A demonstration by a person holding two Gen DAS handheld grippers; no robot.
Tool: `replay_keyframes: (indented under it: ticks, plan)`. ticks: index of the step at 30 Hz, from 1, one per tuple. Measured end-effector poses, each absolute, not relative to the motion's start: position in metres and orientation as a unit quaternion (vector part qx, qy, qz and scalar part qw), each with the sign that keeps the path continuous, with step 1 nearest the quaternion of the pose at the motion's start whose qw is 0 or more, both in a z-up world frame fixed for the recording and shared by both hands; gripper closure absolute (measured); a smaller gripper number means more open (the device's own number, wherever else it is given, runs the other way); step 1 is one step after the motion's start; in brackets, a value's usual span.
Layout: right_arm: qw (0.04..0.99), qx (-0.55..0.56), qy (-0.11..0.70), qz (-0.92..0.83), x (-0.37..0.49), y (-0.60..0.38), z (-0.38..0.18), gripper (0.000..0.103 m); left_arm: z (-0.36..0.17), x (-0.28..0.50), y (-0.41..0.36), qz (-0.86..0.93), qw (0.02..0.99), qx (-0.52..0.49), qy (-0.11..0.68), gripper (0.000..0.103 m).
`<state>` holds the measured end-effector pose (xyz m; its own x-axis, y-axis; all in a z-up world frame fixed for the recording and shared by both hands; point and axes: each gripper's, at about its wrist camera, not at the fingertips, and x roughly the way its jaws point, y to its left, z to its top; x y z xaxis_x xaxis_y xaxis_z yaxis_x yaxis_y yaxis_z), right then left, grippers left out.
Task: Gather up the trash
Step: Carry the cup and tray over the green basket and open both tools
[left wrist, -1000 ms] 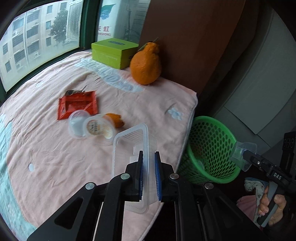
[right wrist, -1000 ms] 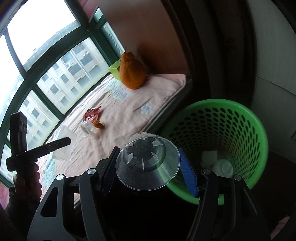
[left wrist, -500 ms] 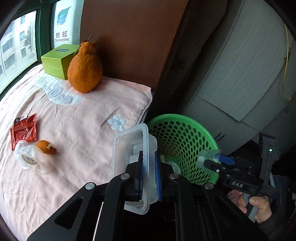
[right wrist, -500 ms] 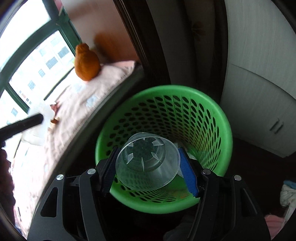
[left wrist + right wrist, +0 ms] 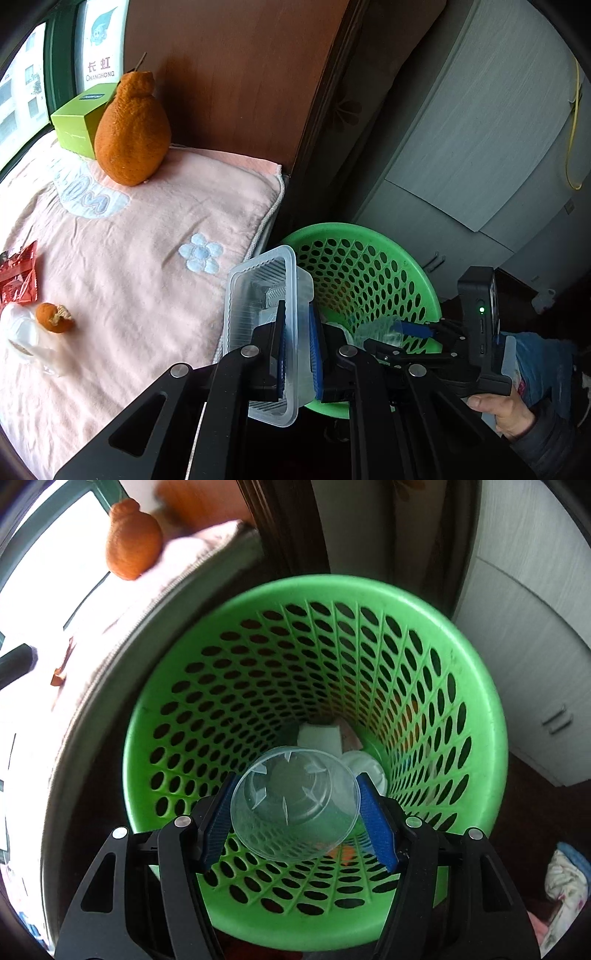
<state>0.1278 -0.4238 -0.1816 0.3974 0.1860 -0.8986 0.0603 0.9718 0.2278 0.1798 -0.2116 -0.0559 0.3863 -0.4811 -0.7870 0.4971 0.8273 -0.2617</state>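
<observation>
My left gripper (image 5: 297,338) is shut on the wall of a clear plastic tray (image 5: 258,295), held upright over the bed's corner beside the green basket (image 5: 417,280). My right gripper (image 5: 295,812) is shut on a clear plastic cup (image 5: 295,805), mouth toward the camera, hanging over the inside of the green basket (image 5: 480,716). White trash (image 5: 319,738) lies at the basket's bottom. In the left wrist view the right gripper (image 5: 406,330) reaches over the basket's rim with the cup (image 5: 376,328). A red wrapper (image 5: 18,277), orange peel (image 5: 53,317) and clear lids (image 5: 20,334) lie on the pink blanket (image 5: 147,258).
A large orange fruit (image 5: 131,129) and a green box (image 5: 79,118) stand at the bed's far end by the window. A brown panel (image 5: 229,74) and grey cabinets (image 5: 480,147) rise behind the basket. A hand (image 5: 506,413) grips the right tool.
Both grippers have travelled from over the bed toward the basket. The right one with the cup has dropped down over the basket's opening. The left one with the tray has reached the bed's corner.
</observation>
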Motion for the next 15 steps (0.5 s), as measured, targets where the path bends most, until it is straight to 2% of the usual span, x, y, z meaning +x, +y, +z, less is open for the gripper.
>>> replay_keyframes:
  ticks: [6, 8, 15]
  plan:
    - [0.826, 0.073, 0.559, 0.032, 0.129, -0.418, -0.187, 0.037, -0.063, 0.185, -0.222, -0.301, 0.827, 0.011, 0.475, 0.092]
    - [0.827, 0.067, 0.557, 0.038, 0.126, -0.417, -0.185, 0.031, -0.063, 0.185, -0.225, -0.303, 0.827, 0.015, 0.474, 0.092]
    - [0.846, 0.073, 0.527, 0.038, 0.111, -0.423, -0.163, 0.030, -0.064, 0.184, -0.239, -0.314, 0.824, 0.022, 0.471, 0.092]
